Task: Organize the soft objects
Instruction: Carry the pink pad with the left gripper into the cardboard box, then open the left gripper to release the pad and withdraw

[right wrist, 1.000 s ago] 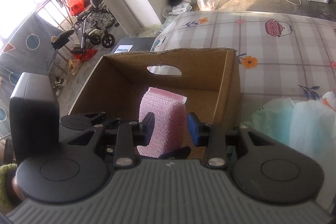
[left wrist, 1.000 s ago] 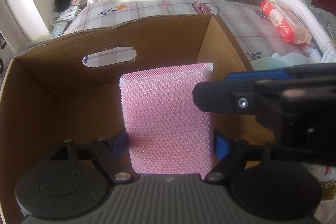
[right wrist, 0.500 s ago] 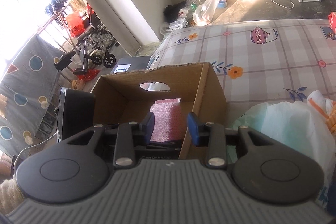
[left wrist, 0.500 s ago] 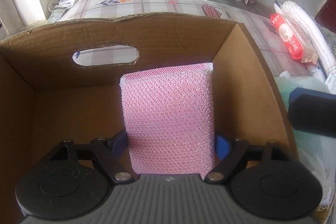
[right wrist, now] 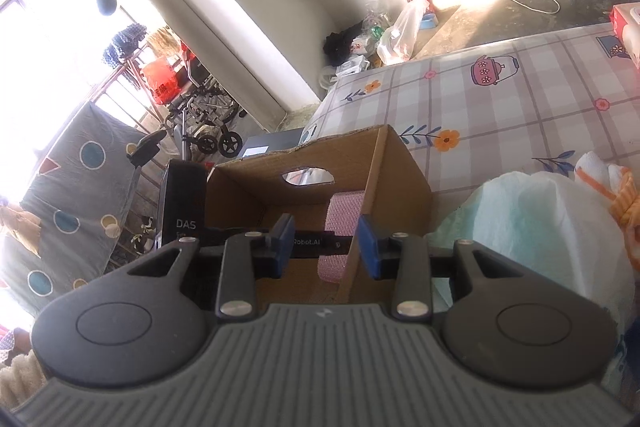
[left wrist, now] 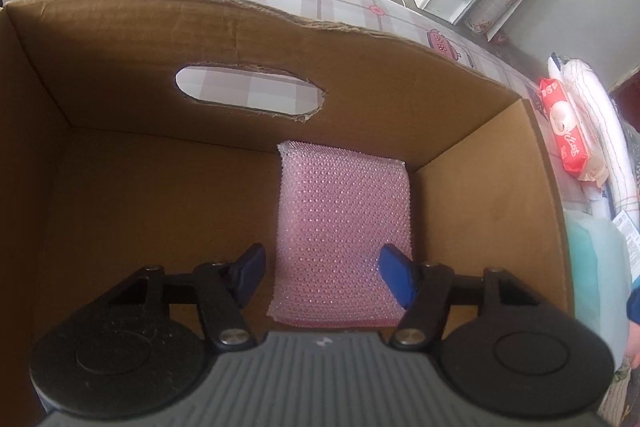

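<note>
A pink scouring sponge [left wrist: 344,239] lies flat on the floor of a brown cardboard box [left wrist: 248,39], against its right wall. My left gripper [left wrist: 324,273] is open just above it, blue fingers spread to either side and off the sponge. In the right wrist view the box [right wrist: 400,179] stands on the patterned bed, with the sponge [right wrist: 340,215] showing inside and the left gripper reaching in. My right gripper [right wrist: 326,247] is open and empty, held back from the box's near corner.
A pale green and white plastic bag [right wrist: 532,227] sits right of the box, with an orange and white soft item [right wrist: 616,195] behind it. A red tissue pack [left wrist: 564,131] and white bundle lie at the far right. A black box [right wrist: 182,199] stands left of the carton.
My left gripper has opened and let go of the sponge, which now lies on the box floor. My right gripper has drawn back and up, away from the box.
</note>
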